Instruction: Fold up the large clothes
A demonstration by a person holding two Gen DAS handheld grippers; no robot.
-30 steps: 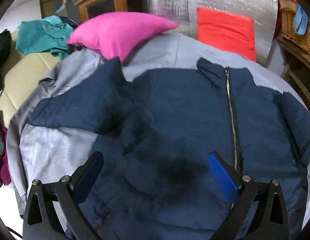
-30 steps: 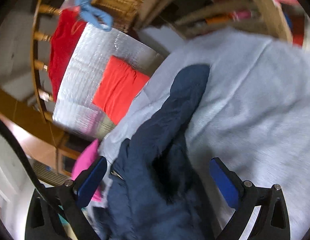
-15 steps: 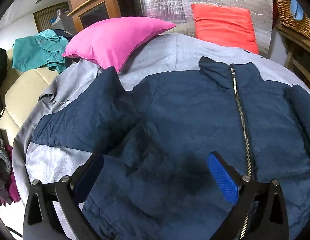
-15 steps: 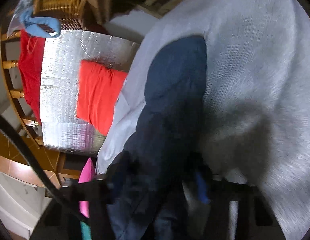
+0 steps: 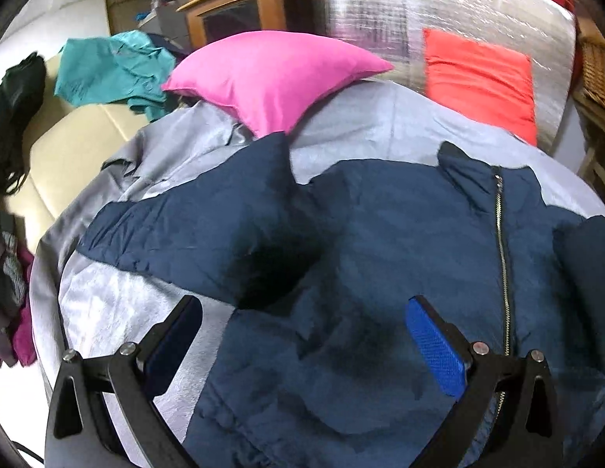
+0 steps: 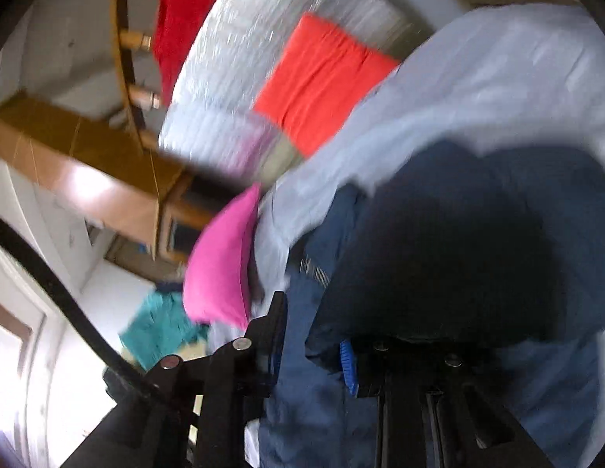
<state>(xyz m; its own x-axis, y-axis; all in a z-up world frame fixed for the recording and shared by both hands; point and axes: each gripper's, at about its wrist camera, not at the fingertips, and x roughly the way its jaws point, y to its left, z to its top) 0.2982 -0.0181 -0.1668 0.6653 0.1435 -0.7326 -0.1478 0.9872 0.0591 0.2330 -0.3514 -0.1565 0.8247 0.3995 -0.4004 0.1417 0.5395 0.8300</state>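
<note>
A navy padded jacket [image 5: 380,234] lies front up on a grey bedsheet [image 5: 380,132], zipper closed, its left sleeve spread out to the left. My left gripper [image 5: 302,335] is open and empty, hovering over the jacket's lower left part. In the blurred right wrist view, my right gripper [image 6: 314,347] is shut on the jacket's right sleeve [image 6: 478,257] and holds it lifted, so the sleeve drapes over the fingers.
A pink pillow [image 5: 271,78] and a red pillow [image 5: 481,78] lie at the head of the bed against a silver quilted panel [image 5: 439,7]. A teal garment [image 5: 115,70] lies on a cream sofa [image 5: 68,148] to the left. A wooden cabinet [image 5: 240,11] stands behind.
My right gripper closed on the right sleeve and lifted it, swinging toward the jacket body. My left gripper shifted left over the jacket and stayed open.
</note>
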